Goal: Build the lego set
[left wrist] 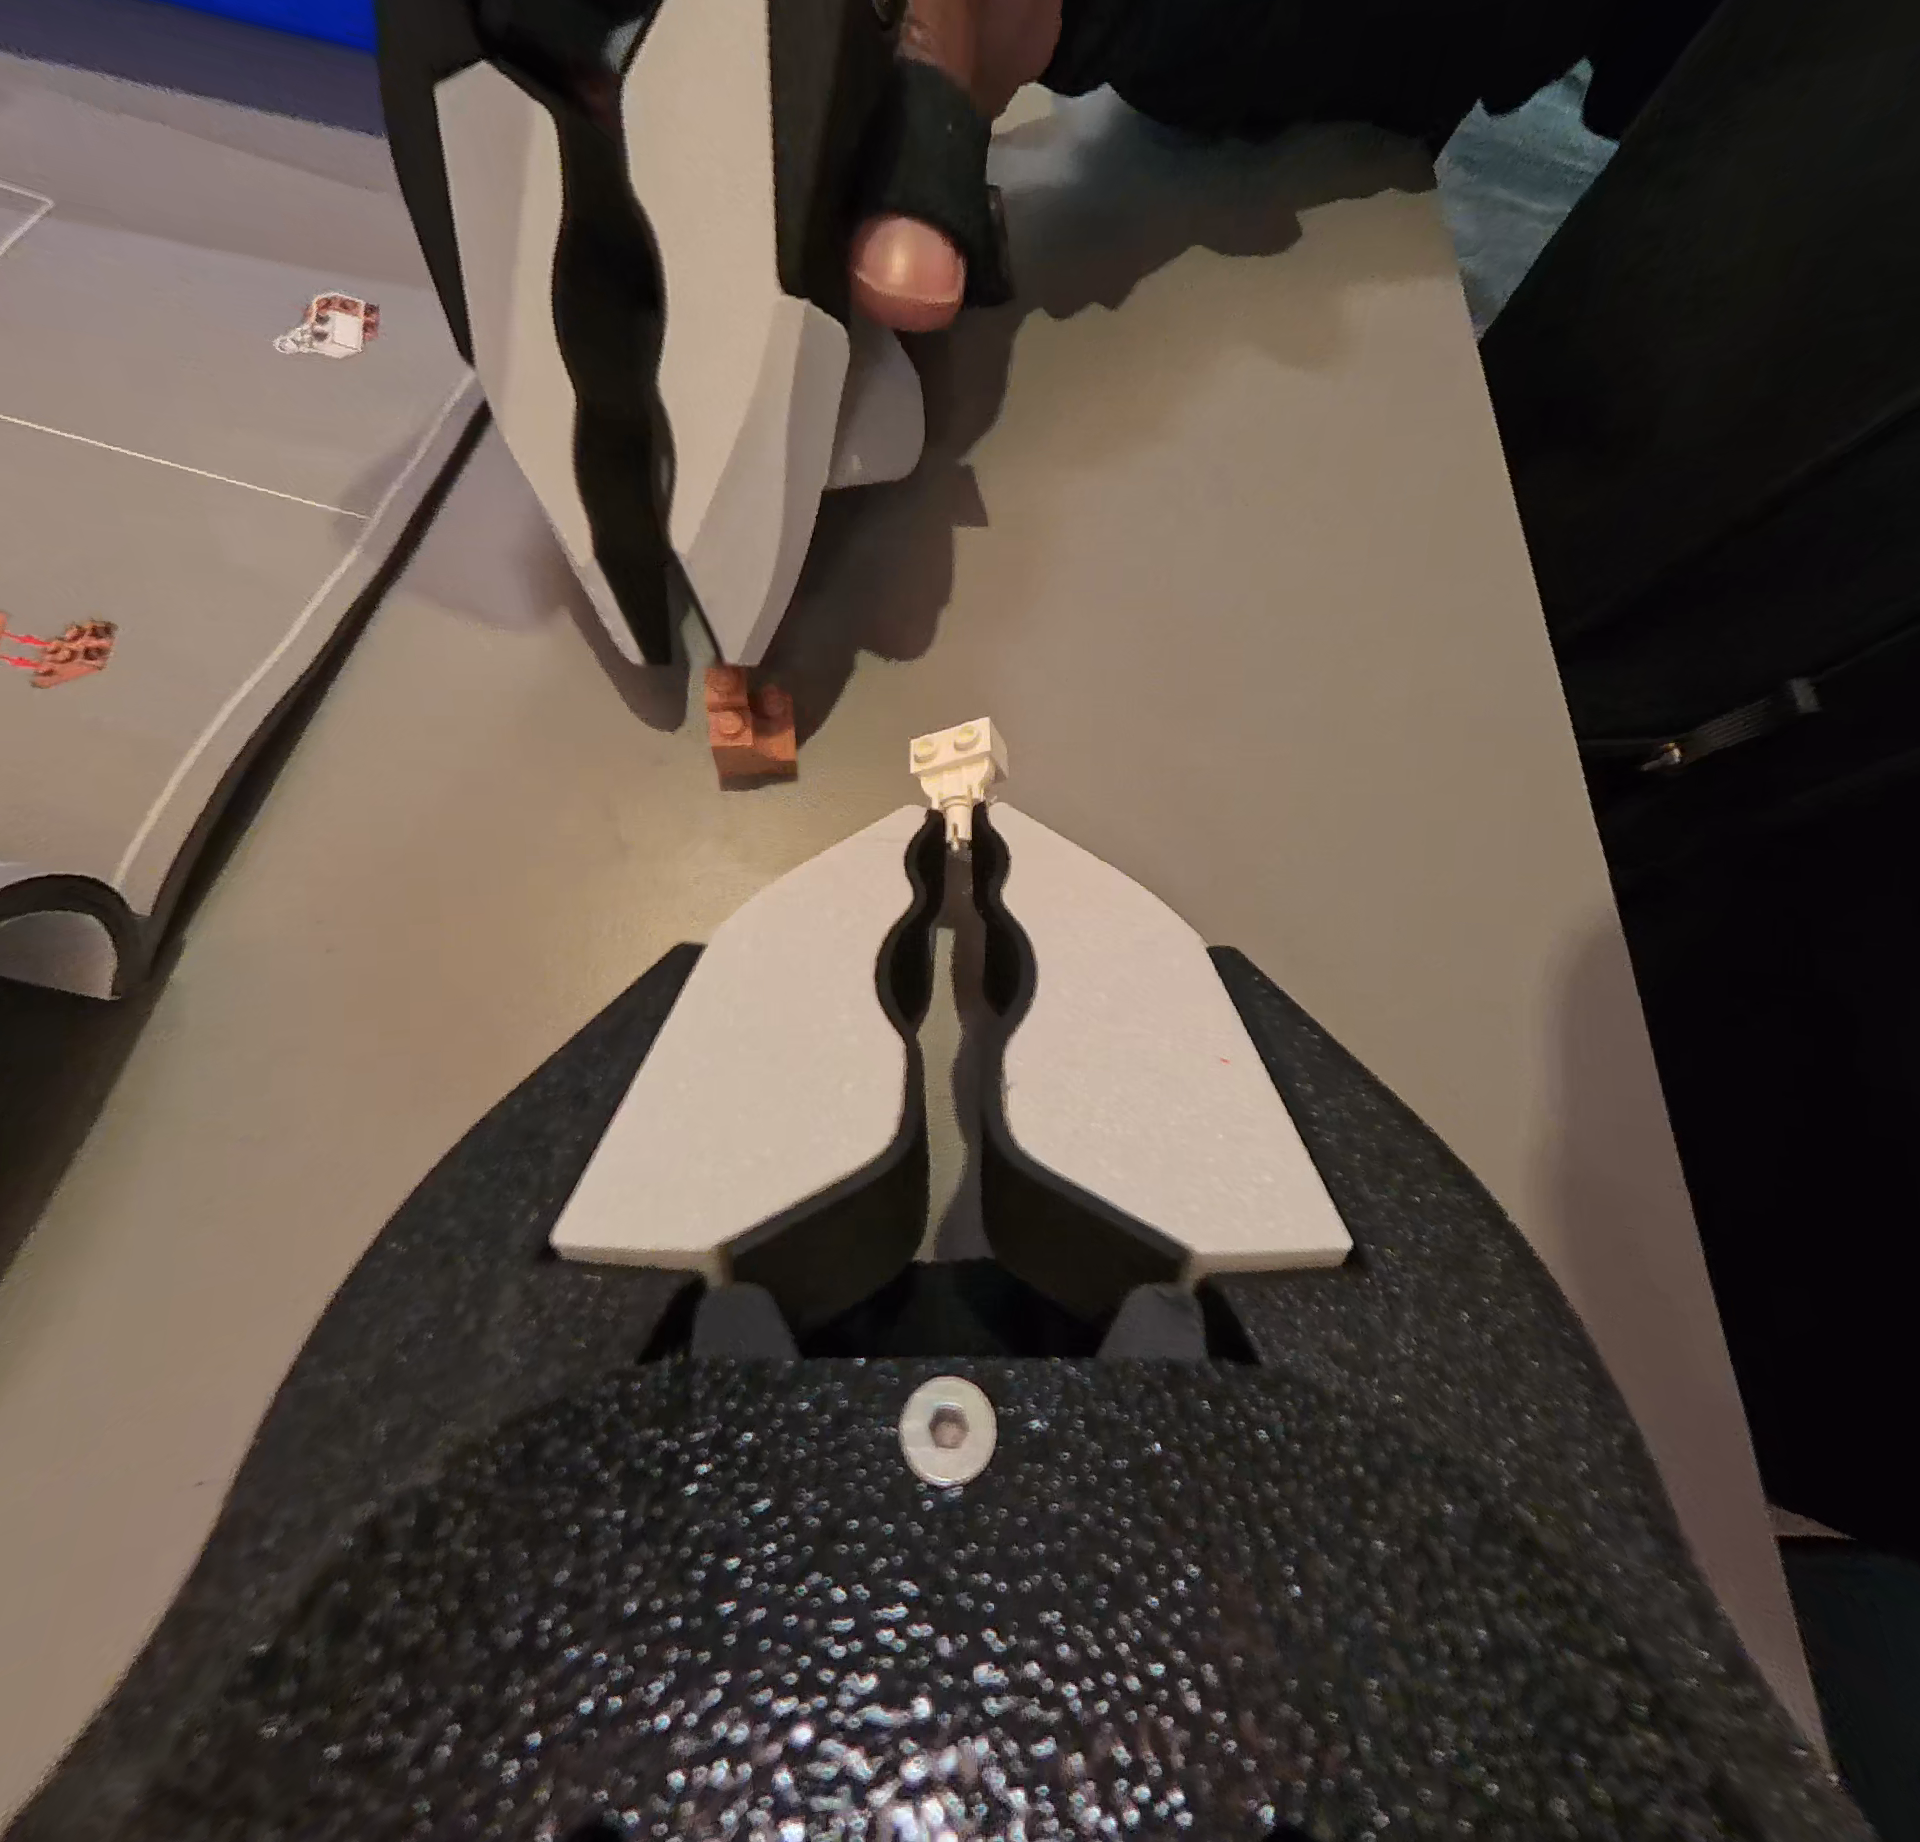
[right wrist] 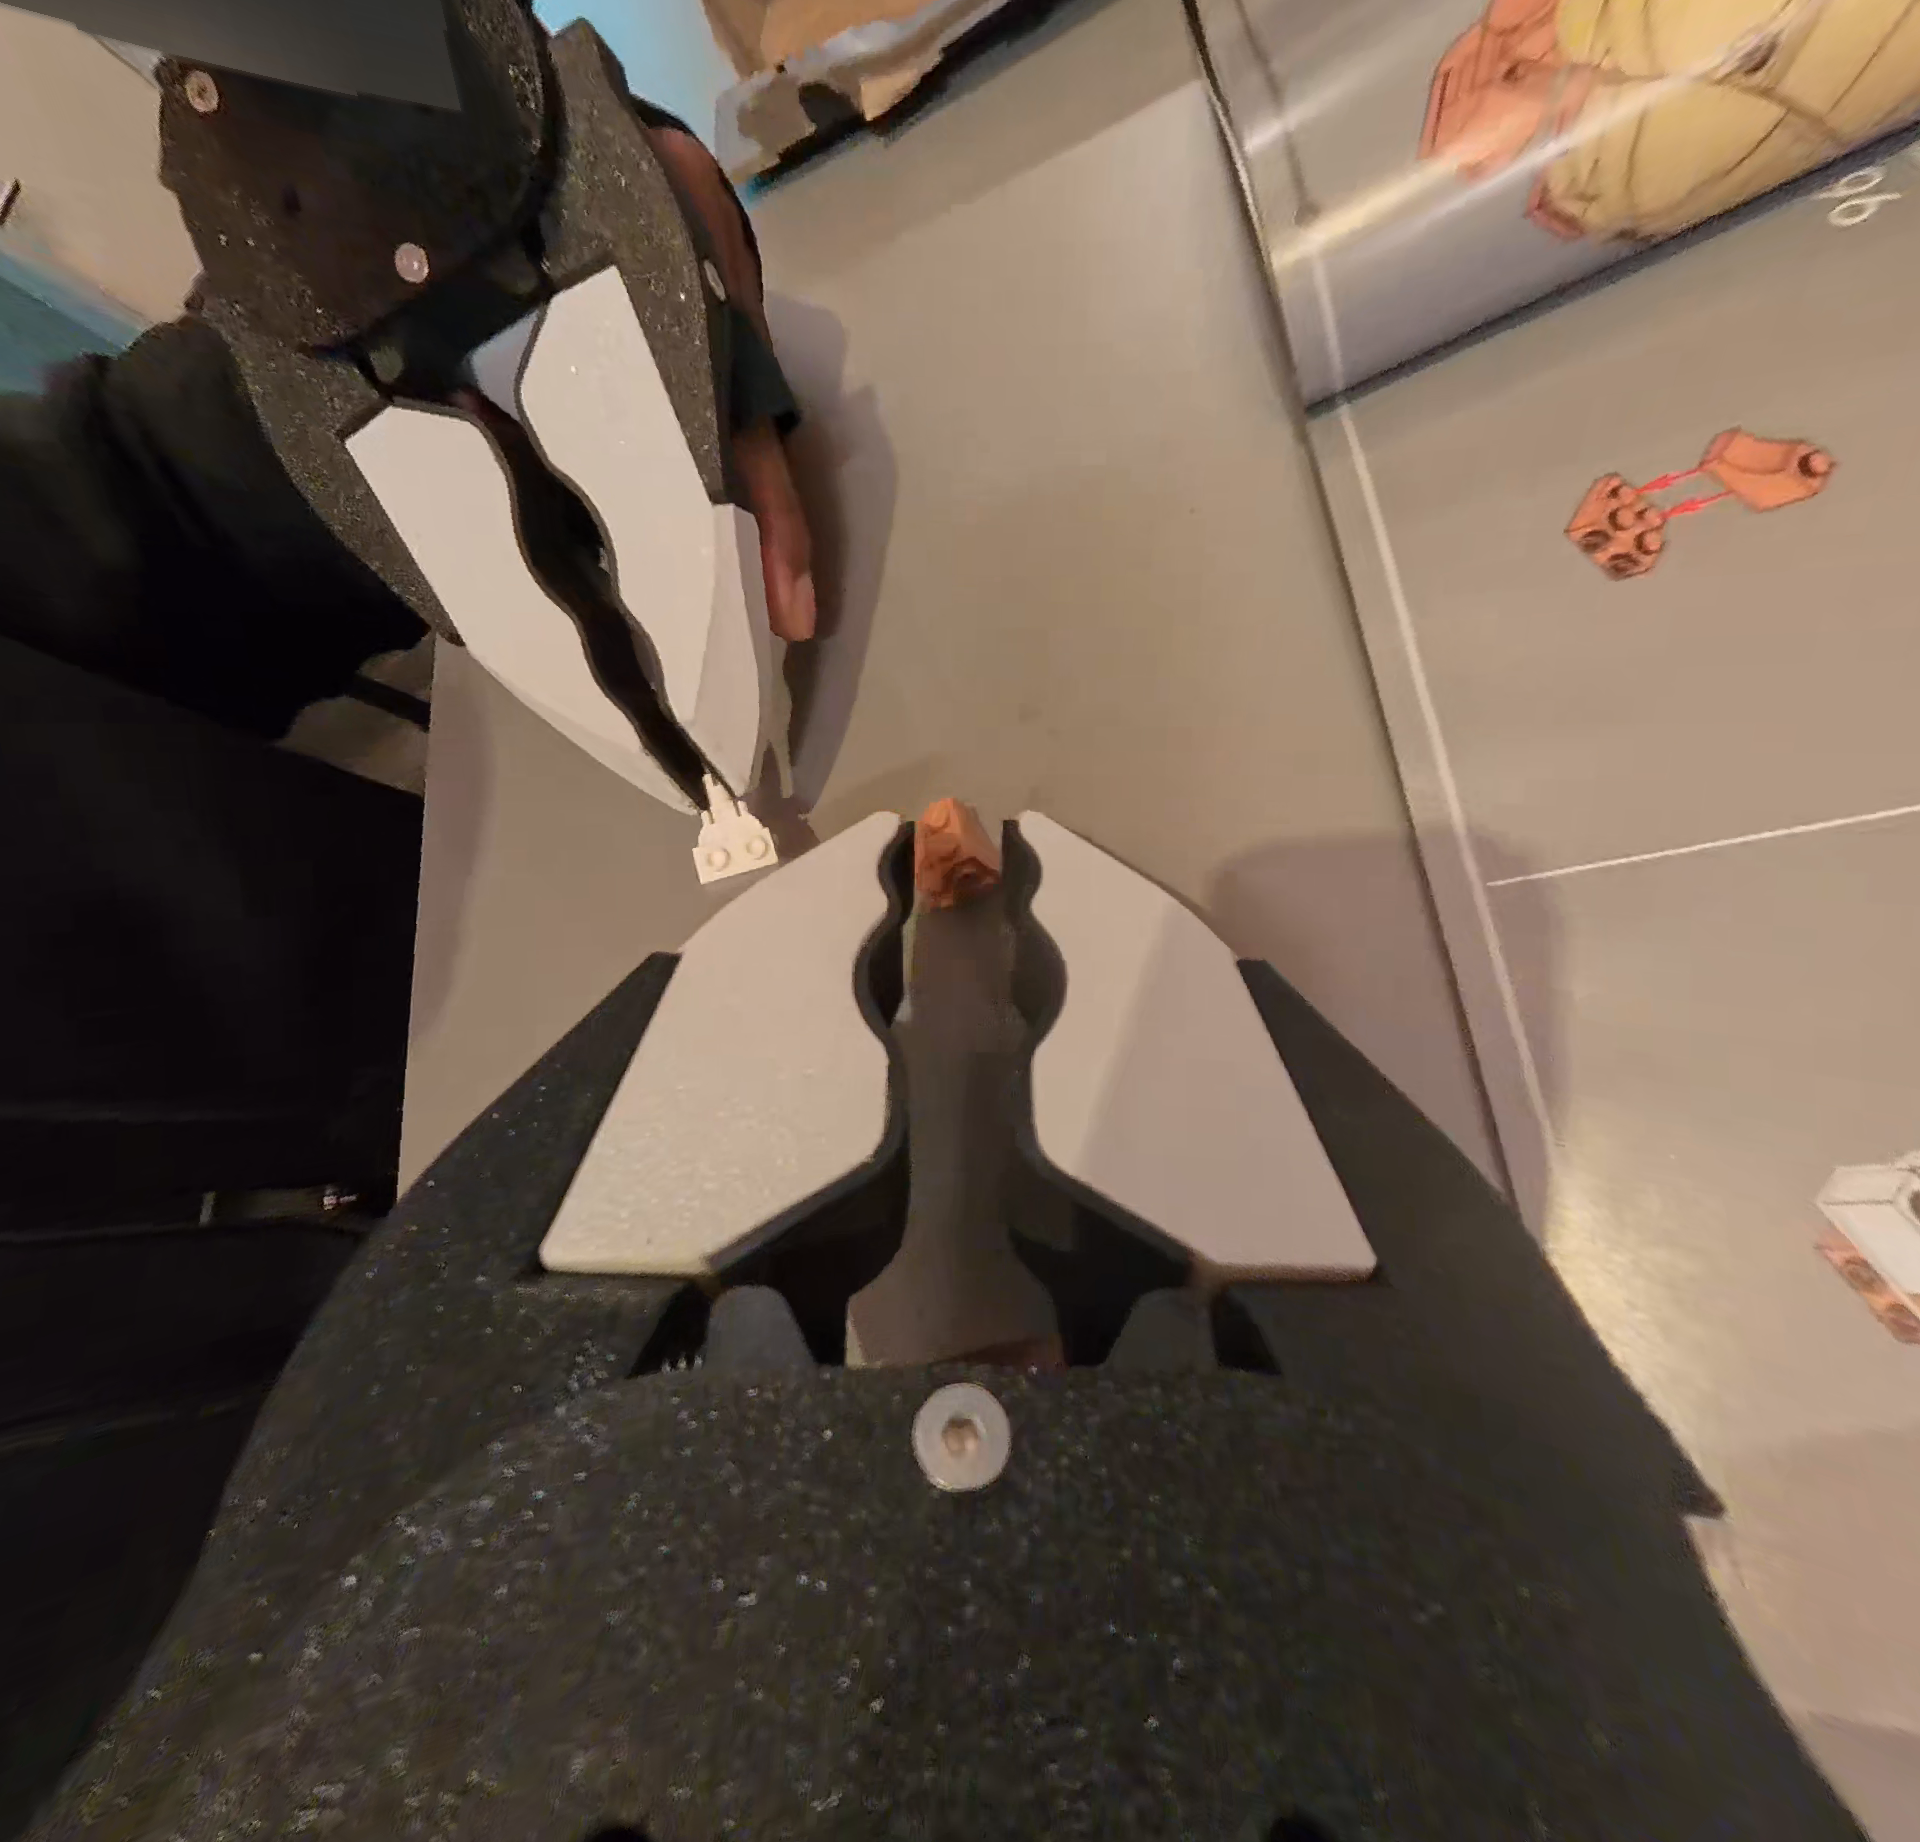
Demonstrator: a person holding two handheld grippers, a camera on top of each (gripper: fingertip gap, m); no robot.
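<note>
Here we see the left gripper (left wrist: 961,826) clenched on the thin stem of a small white brick piece (left wrist: 958,753), whose studded plate projects beyond the fingertips above the grey table (left wrist: 1195,597). The right gripper (right wrist: 956,842) has its jaws apart, and a small brown brick (right wrist: 954,857) stands between the fingertips; we see a gap at the right pad, so the brick is not clamped. In the left wrist view the brown brick (left wrist: 753,738) rests on the table, near the white piece and left of it. An open instruction booklet (left wrist: 187,504) lies on the far left.
</note>
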